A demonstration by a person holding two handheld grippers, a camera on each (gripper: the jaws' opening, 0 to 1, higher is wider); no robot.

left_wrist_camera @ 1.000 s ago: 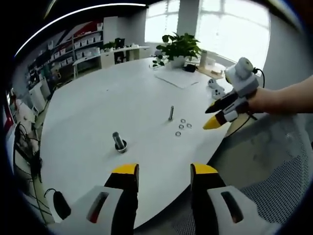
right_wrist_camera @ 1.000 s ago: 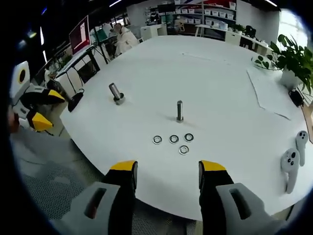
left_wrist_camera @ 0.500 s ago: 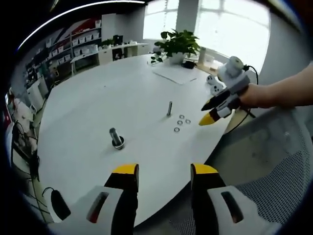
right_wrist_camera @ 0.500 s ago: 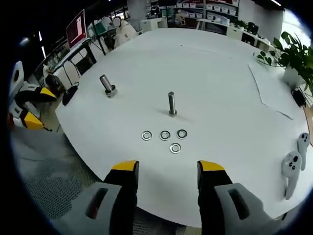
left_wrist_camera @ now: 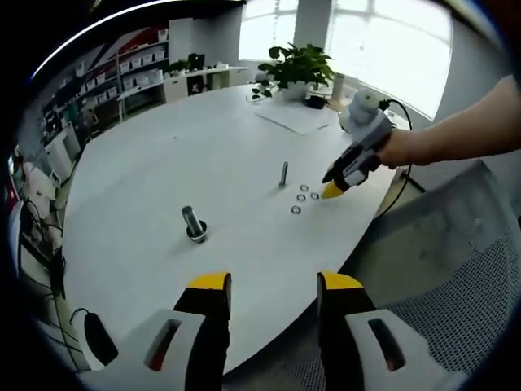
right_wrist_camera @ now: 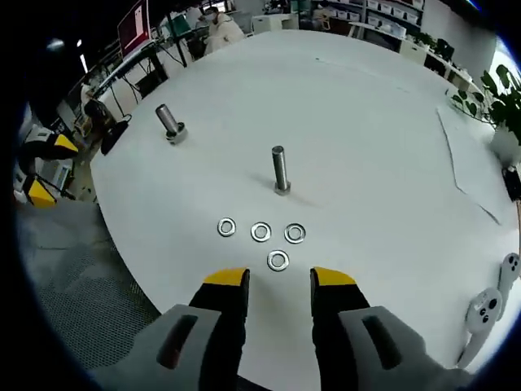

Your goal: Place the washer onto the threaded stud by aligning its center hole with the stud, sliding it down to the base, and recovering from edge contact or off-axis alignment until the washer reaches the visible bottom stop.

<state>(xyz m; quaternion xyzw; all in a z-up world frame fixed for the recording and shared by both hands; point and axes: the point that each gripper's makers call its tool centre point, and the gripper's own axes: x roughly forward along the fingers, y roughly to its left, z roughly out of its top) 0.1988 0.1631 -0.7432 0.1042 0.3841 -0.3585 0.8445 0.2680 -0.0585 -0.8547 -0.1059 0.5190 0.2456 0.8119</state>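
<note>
Right gripper [right_wrist_camera: 278,282] hovers jaws spread, empty, over the table [right_wrist_camera: 391,163] edge. Nearest washer [right_wrist_camera: 278,261] lies flat just ahead of the tips, centred between them; three more washers [right_wrist_camera: 260,232] in a row beyond. Threaded stud [right_wrist_camera: 279,169] stands upright farther along the same line. Left gripper [left_wrist_camera: 264,287] spread, empty, well back, so right is nearer.

Silver washers [right_wrist_camera: 278,261] and grey stud [right_wrist_camera: 280,169] on white table [right_wrist_camera: 374,179]; yellow-tipped right claw [right_wrist_camera: 278,279].
</note>
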